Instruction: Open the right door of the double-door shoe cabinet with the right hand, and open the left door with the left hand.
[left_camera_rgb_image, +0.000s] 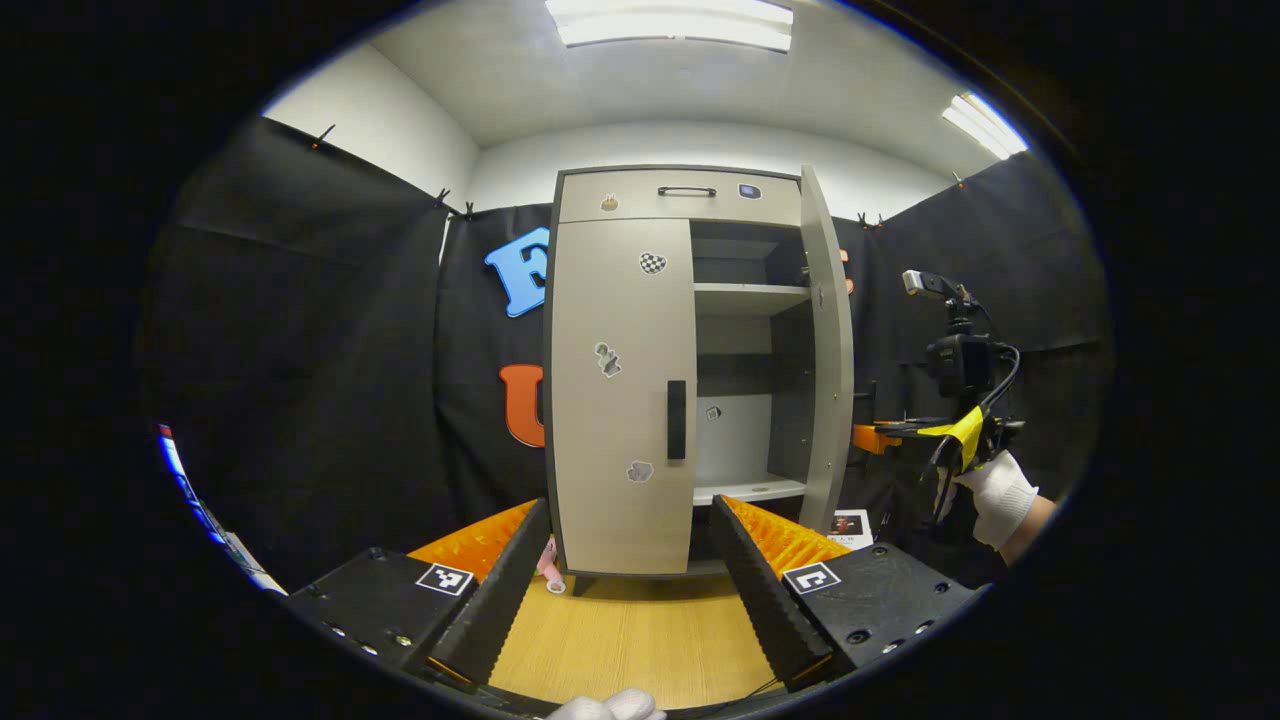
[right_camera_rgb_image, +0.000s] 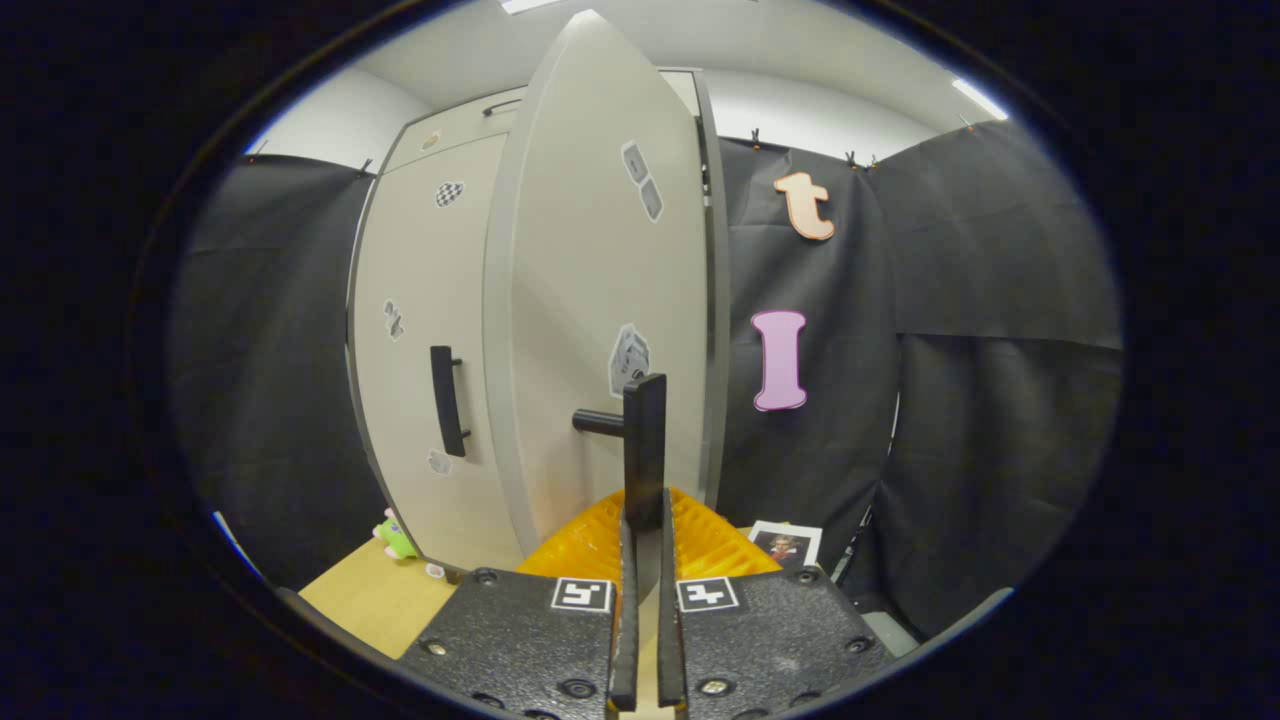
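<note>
The shoe cabinet (left_camera_rgb_image: 690, 370) stands straight ahead of me on a pale wooden floor (left_camera_rgb_image: 630, 630), its back to the black cloth wall. Its right door (left_camera_rgb_image: 826, 350) is swung well out, so I see it nearly edge-on in the left gripper view, with the shelves (left_camera_rgb_image: 750, 295) bare behind it. In the right gripper view that door's face (right_camera_rgb_image: 600, 300) is close in front of me, and my right gripper (right_camera_rgb_image: 640, 560) has its two fingers pressed nearly together around the door's black handle (right_camera_rgb_image: 643, 450), so I judge I have hold of it.

The left door (left_camera_rgb_image: 620, 400) is flat shut, its handle (left_camera_rgb_image: 677, 419) untouched. My left gripper (left_camera_rgb_image: 630, 560) is spread wide with nothing between the fingers, hanging near the cabinet's foot but apart from it.

So I take it half the job is done: right door open, left door still to pull.

Farther off in the left gripper view, a gloved hand (left_camera_rgb_image: 995, 495) holds the other gripper beside the open door. A small pink thing (left_camera_rgb_image: 550, 565) lies by the cabinet's foot, a green toy (right_camera_rgb_image: 395, 537) sits on the floor, and a printed card (right_camera_rgb_image: 785, 543) lies past the door. Ceiling lights (left_camera_rgb_image: 670, 25) glow overhead.
</note>
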